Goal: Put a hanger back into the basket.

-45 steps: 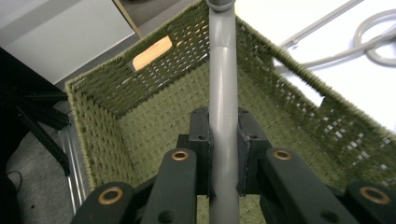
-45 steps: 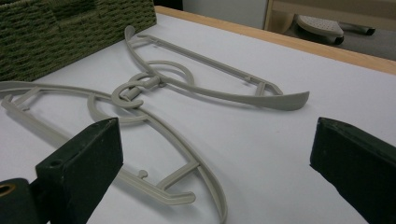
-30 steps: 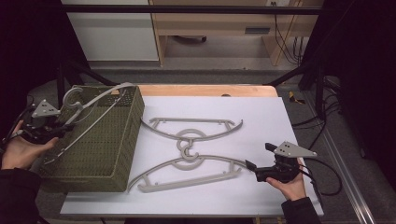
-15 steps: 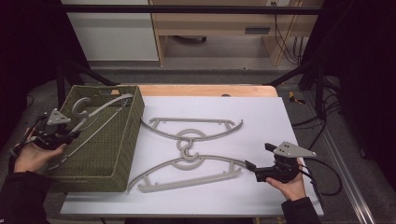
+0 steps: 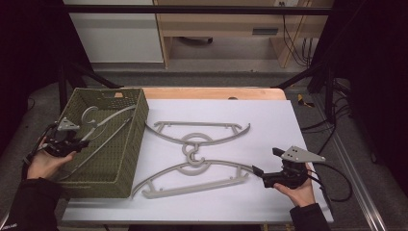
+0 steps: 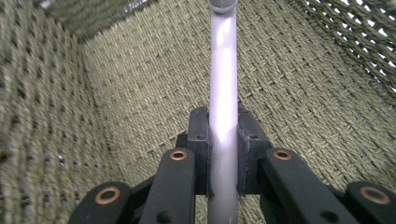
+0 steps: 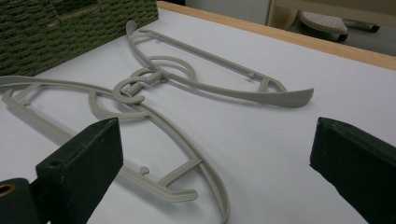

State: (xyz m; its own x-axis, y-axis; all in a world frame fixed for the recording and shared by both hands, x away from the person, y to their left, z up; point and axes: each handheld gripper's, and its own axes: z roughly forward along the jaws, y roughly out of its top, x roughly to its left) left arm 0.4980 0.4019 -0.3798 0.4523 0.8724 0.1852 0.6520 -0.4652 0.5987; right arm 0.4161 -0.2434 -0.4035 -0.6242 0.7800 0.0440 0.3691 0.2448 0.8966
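Inside the olive woven basket [image 5: 126, 159] at the left of the worktop [image 5: 269, 202]: left tool [image 5: 81, 143] pinches a grey plastic hanger [image 5: 107, 126], jaws pressed onto its smooth round bar. In the left gripper view that bar [image 6: 223, 93] runs straight up between the two black pads [image 6: 200, 154], glossy, with a light streak along it; basket weave all around it, coarse flat-strand plait, walls with open holes at the upper right. From the high view the held hanger lies tilted in the basket, hook ring near the far left corner, thin arms slanting across the basket floor towards the right wall. Basket is rectangular, its rim perforated, sitting on the left edge of the white sheet. Two more hangers on the white worktop just right of the basket: far hanger [image 5: 202, 129] with its arc bowed towards the person, near hanger [image 5: 192, 180] bowed away, their hook loops interlocked in the middle [image 5: 193, 153]. Same matte grey moulded plastic, flat curved shoulders, a straight crossbar, small notches near the tips. Right tool [image 5: 257, 173] spread wide, held low above the worktop, jaws gripping nothing, near the right tip of the near hanger. Right gripper view: blocky black jaws either side, the near hanger's tip [image 7: 187, 193] between them. Worktop surface plain white, wood edge at the far side.
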